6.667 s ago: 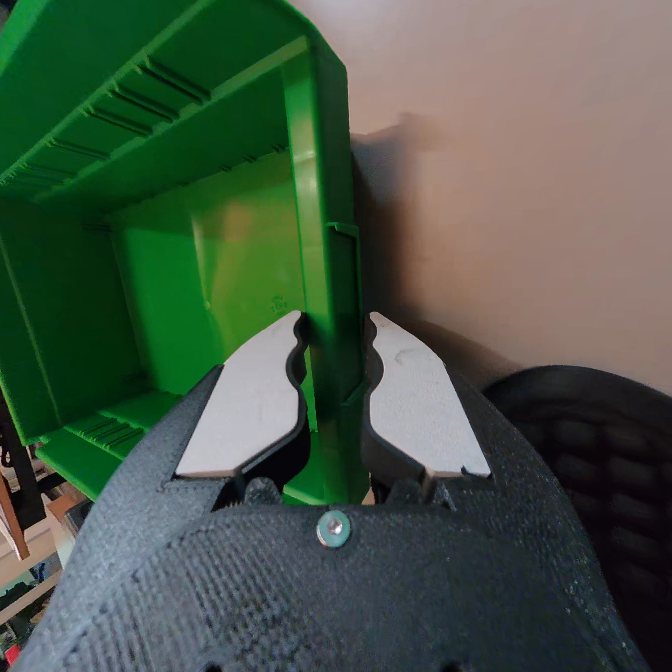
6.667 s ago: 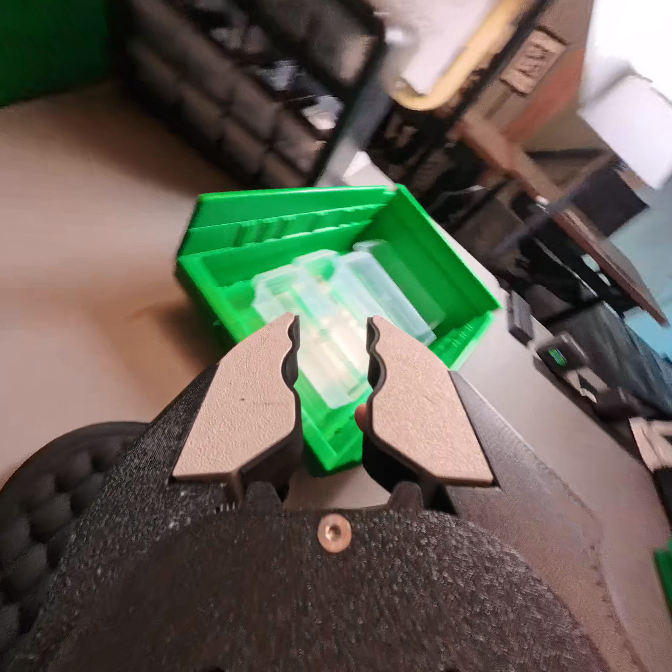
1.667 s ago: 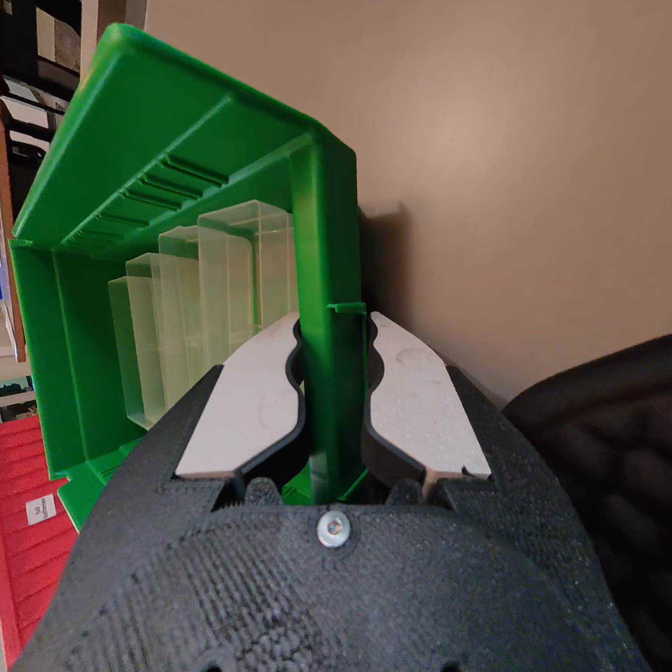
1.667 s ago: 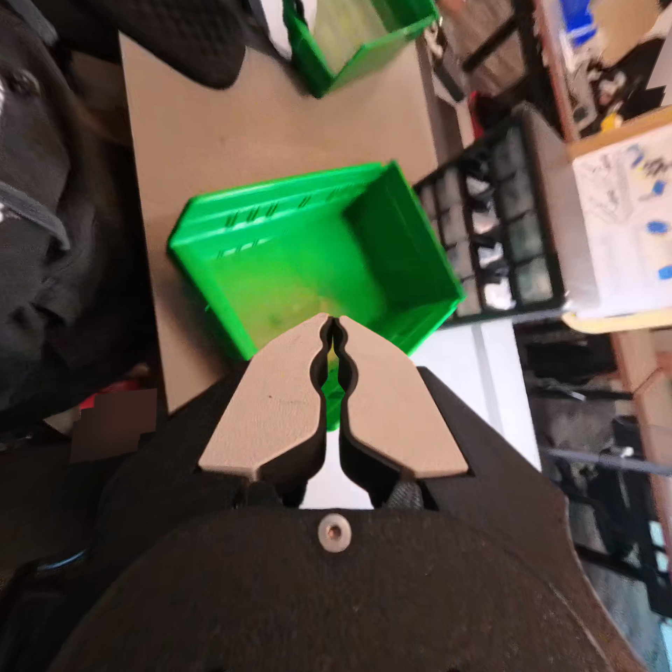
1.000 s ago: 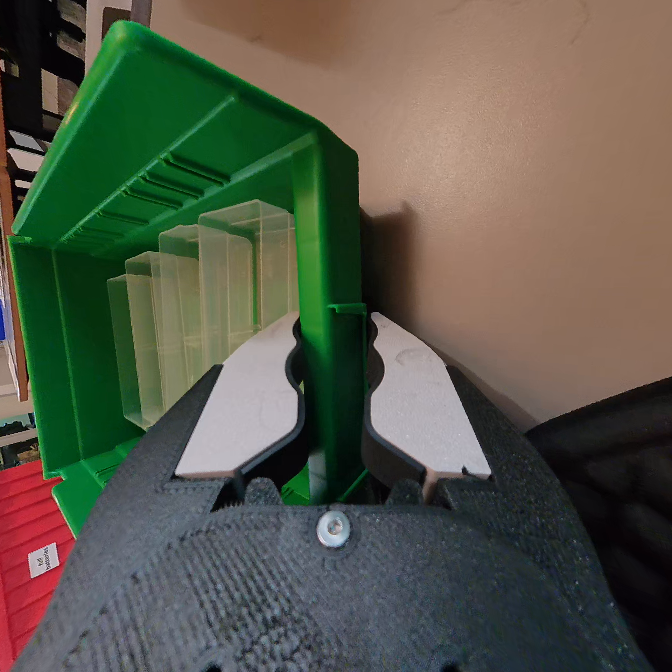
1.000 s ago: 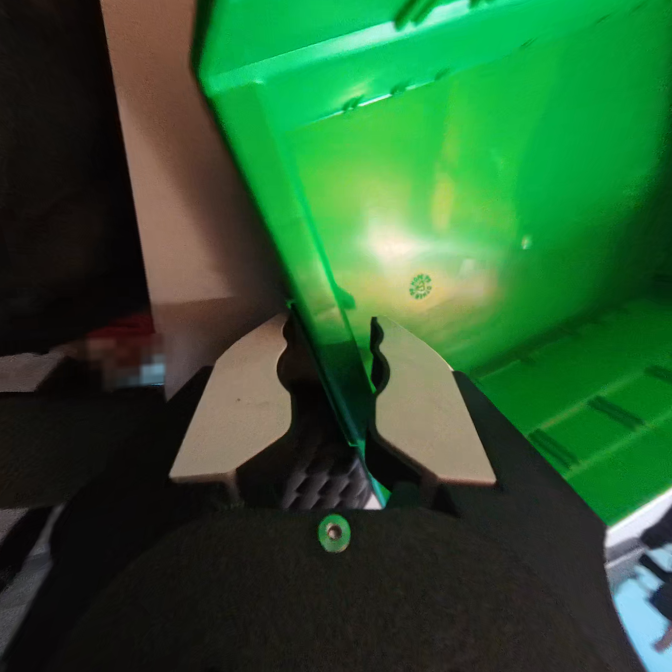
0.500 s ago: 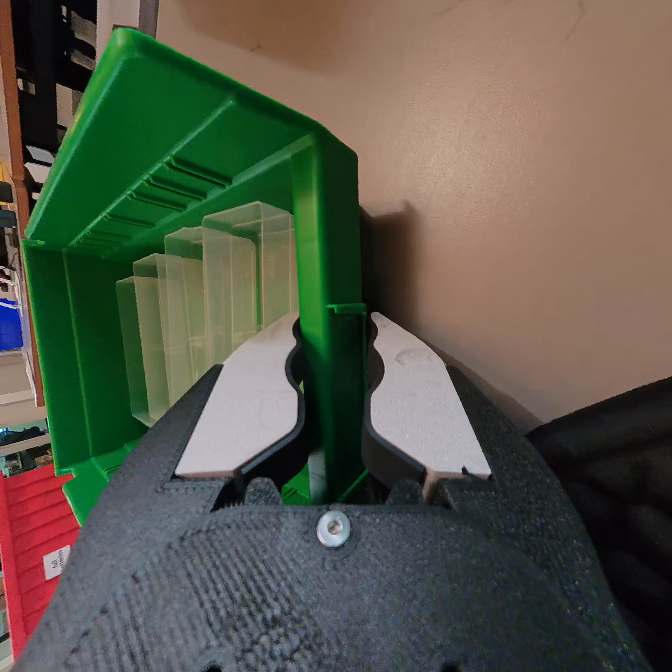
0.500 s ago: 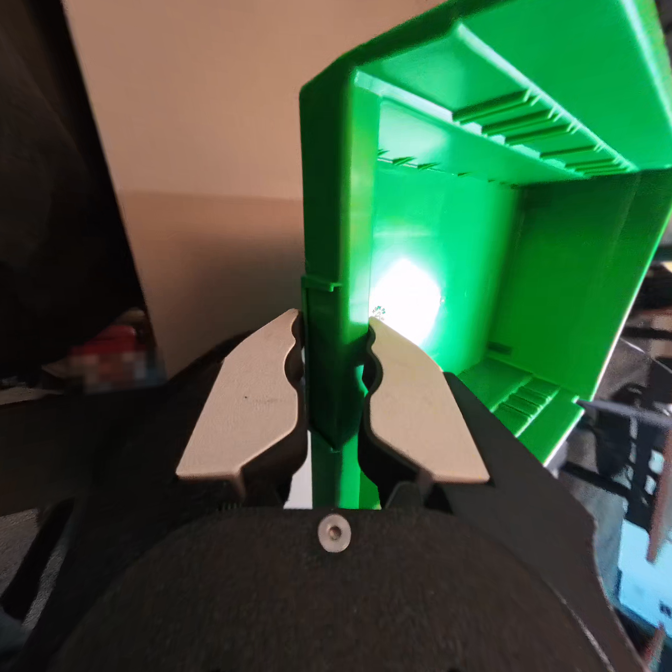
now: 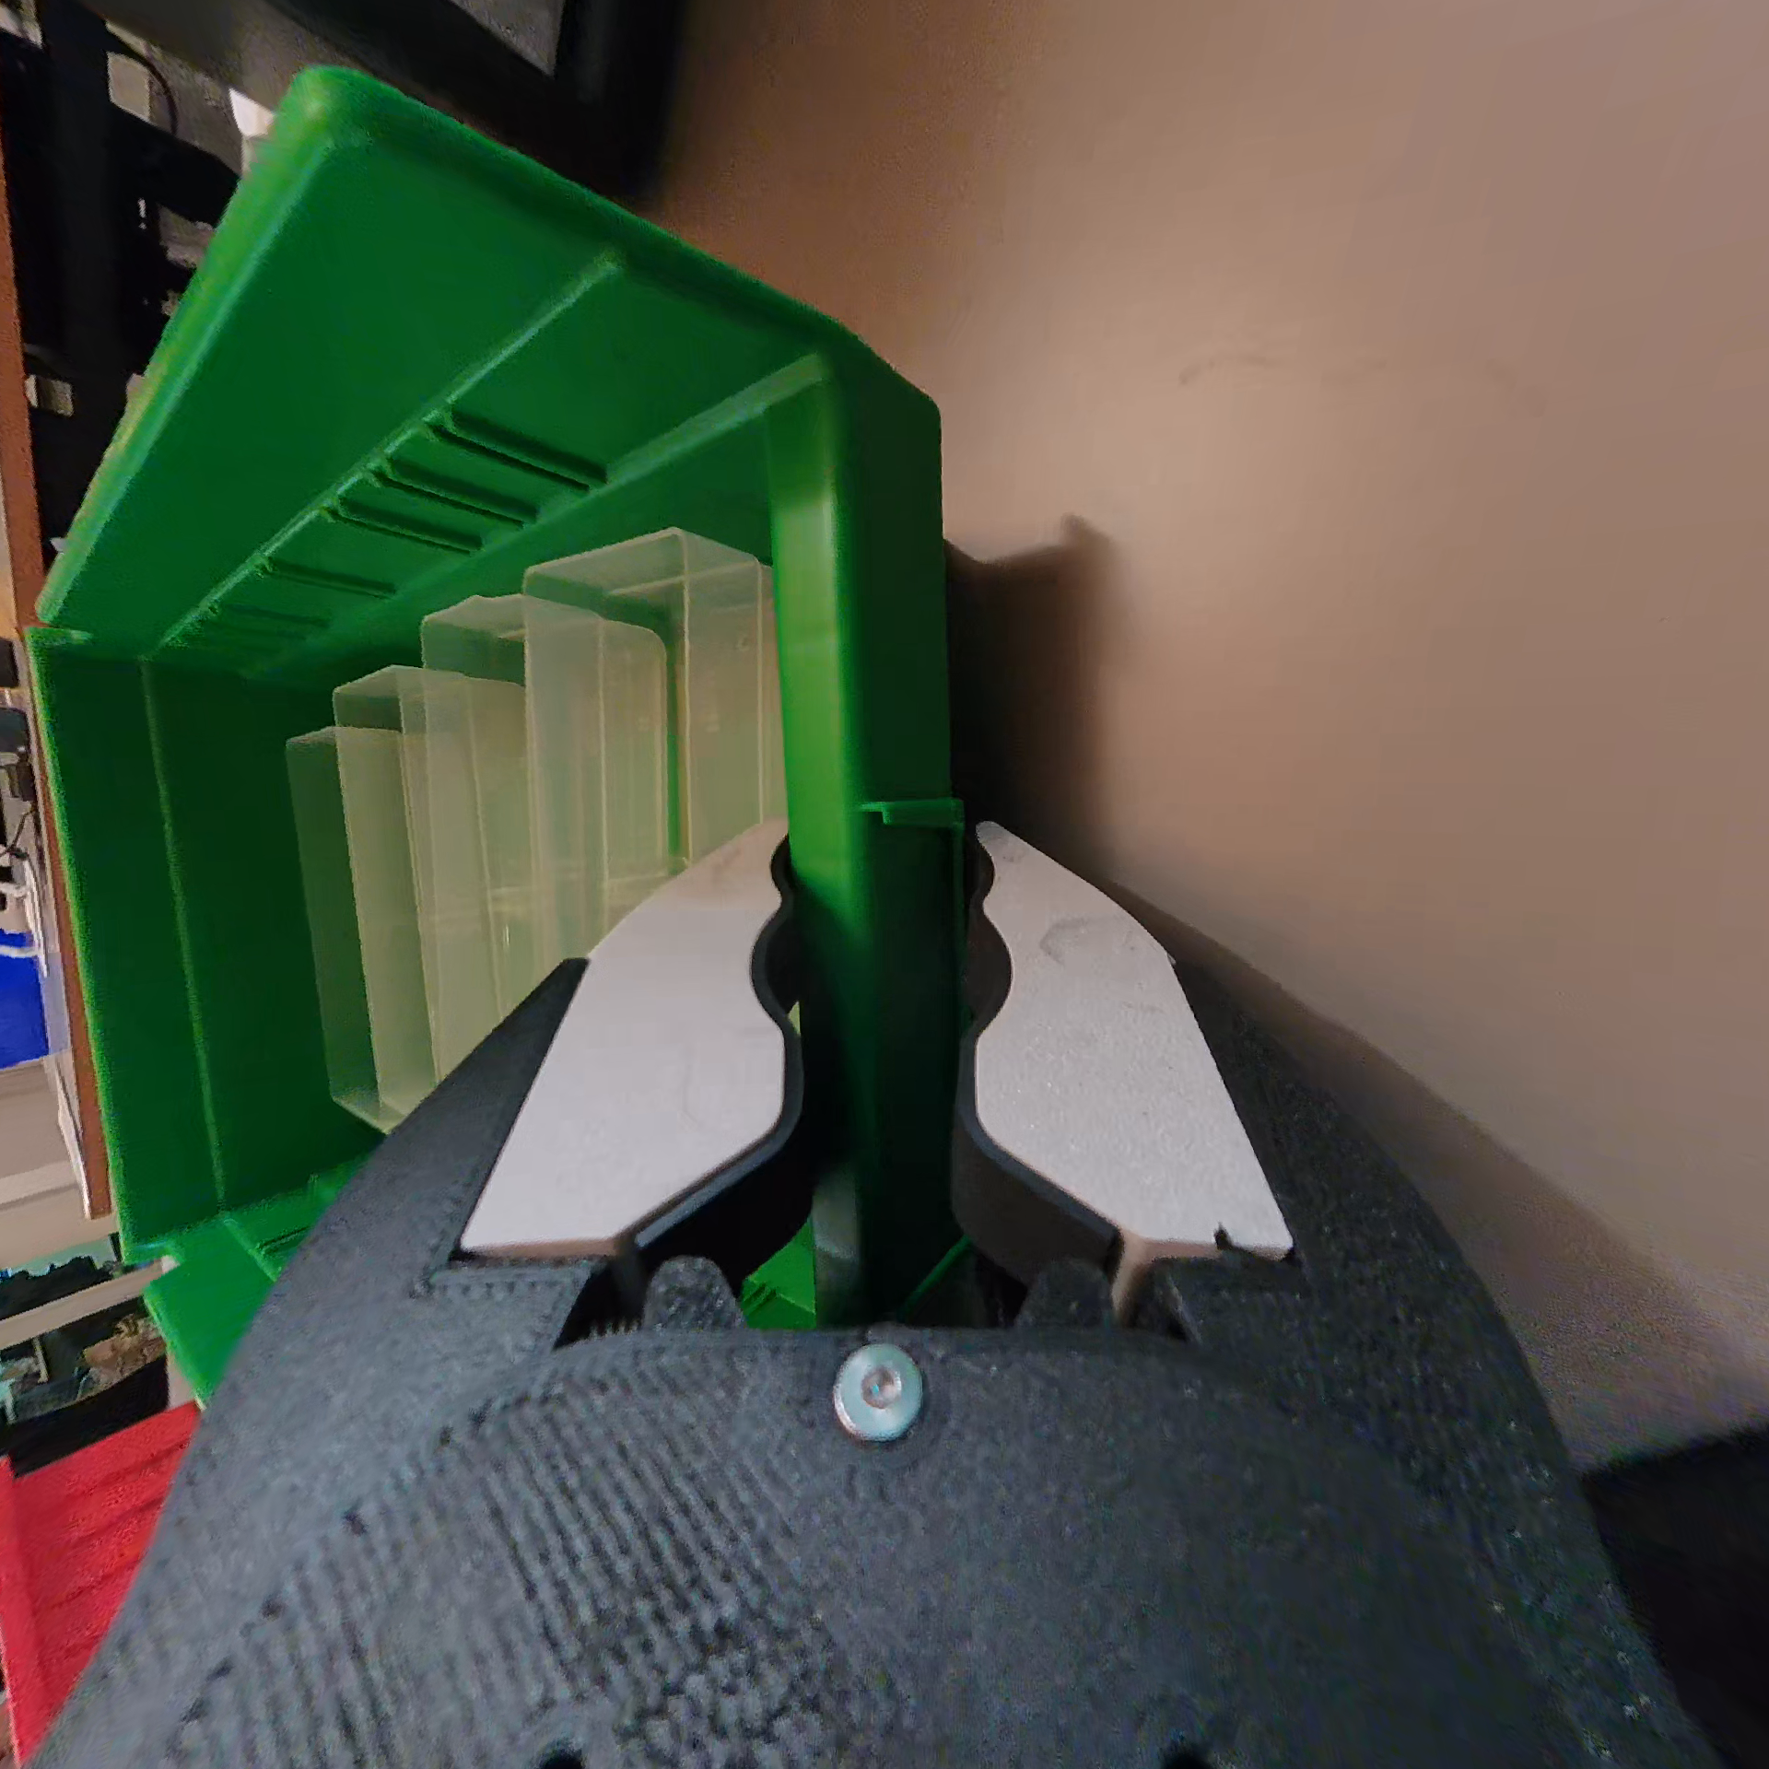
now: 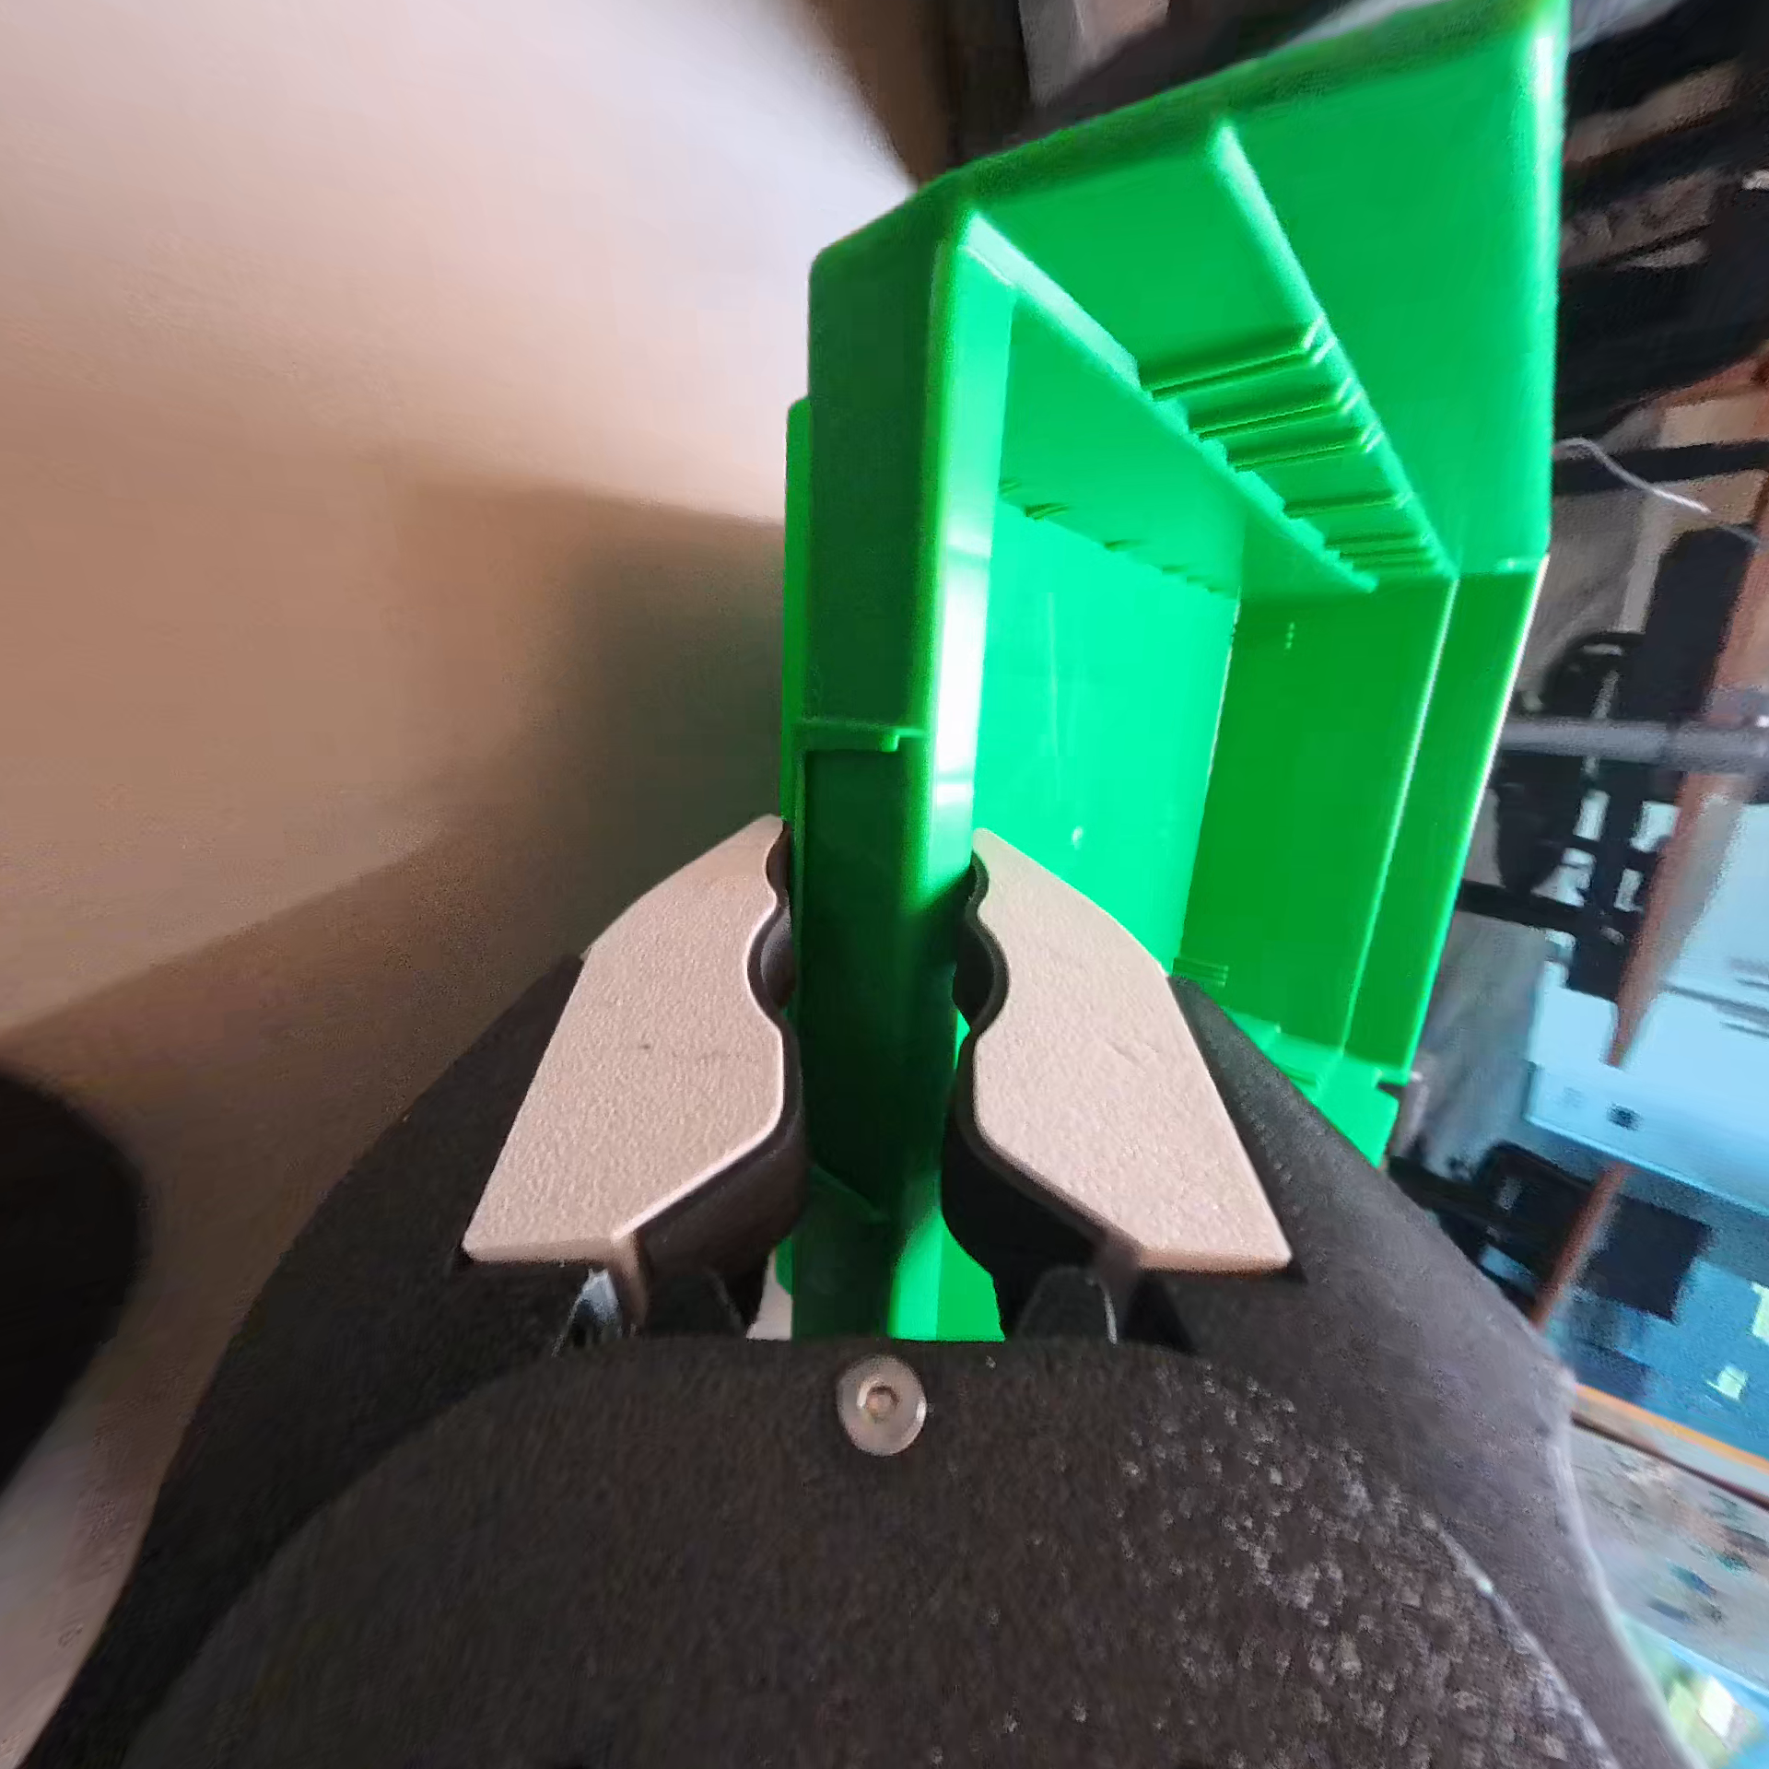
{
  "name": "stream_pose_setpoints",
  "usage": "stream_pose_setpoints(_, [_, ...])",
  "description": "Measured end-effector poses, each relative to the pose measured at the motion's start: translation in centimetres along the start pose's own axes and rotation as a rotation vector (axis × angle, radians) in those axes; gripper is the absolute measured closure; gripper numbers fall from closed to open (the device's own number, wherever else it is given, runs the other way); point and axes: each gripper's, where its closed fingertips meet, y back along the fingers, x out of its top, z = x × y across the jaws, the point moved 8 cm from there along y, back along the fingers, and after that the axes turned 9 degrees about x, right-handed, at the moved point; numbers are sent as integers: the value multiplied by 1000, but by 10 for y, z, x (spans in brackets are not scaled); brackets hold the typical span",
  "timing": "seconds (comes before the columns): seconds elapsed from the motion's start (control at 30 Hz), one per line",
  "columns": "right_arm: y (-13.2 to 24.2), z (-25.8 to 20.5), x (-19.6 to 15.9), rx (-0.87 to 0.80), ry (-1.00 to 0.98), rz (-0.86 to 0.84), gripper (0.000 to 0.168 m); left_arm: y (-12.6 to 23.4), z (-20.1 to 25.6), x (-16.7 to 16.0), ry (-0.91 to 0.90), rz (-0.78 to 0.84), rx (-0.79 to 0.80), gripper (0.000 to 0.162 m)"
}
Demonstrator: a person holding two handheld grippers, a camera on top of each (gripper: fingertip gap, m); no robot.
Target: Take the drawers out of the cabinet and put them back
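Note:
In the left wrist view, my left gripper (image 9: 876,852) is shut on the side wall of a green plastic drawer (image 9: 383,383). Several clear plastic inserts (image 9: 536,814) stand in a row inside it. In the right wrist view, my right gripper (image 10: 876,842) is shut on the side wall of a green drawer (image 10: 1292,766) whose inside shows nothing in it. Both drawers appear turned on their sides against a beige surface (image 9: 1340,574). The cabinet is not in view.
A red ribbed object (image 9: 57,1579) lies at the lower left and a black mass (image 9: 1704,1579) at the lower right of the left wrist view. Dark furniture and frames (image 10: 1675,862) stand beyond the right drawer. A black object (image 10: 48,1244) sits at the left.
My right gripper has closed on the green drawer's wall, and the drawer has swung round in its view. My left gripper keeps its grip, and its drawer has shifted slightly.

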Motion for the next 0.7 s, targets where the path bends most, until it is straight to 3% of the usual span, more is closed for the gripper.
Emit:
stream_pose_setpoints(0.1, [-28,19,3,-38,6,16,138,-15,-9,9,-13,10,-15,131])
stream_pose_setpoints(0.23, [-62,30,-4,3,14,-82,138,-37,-24,18,-22,16,-31,131])
stream_pose_setpoints(0.37, [-85,45,-14,23,-75,-114,136,-61,-42,25,-17,-6,-44,131])
stream_pose_setpoints(0.43, [-79,52,-9,19,-146,-84,120,-71,-51,26,-16,-19,-65,132])
stream_pose_setpoints(0.6, [-22,62,45,70,-295,453,121,-85,-68,27,77,-29,-181,133])
stream_pose_setpoints(0.7, [-9,67,70,91,-397,768,125,-87,-74,28,177,-57,-281,132])
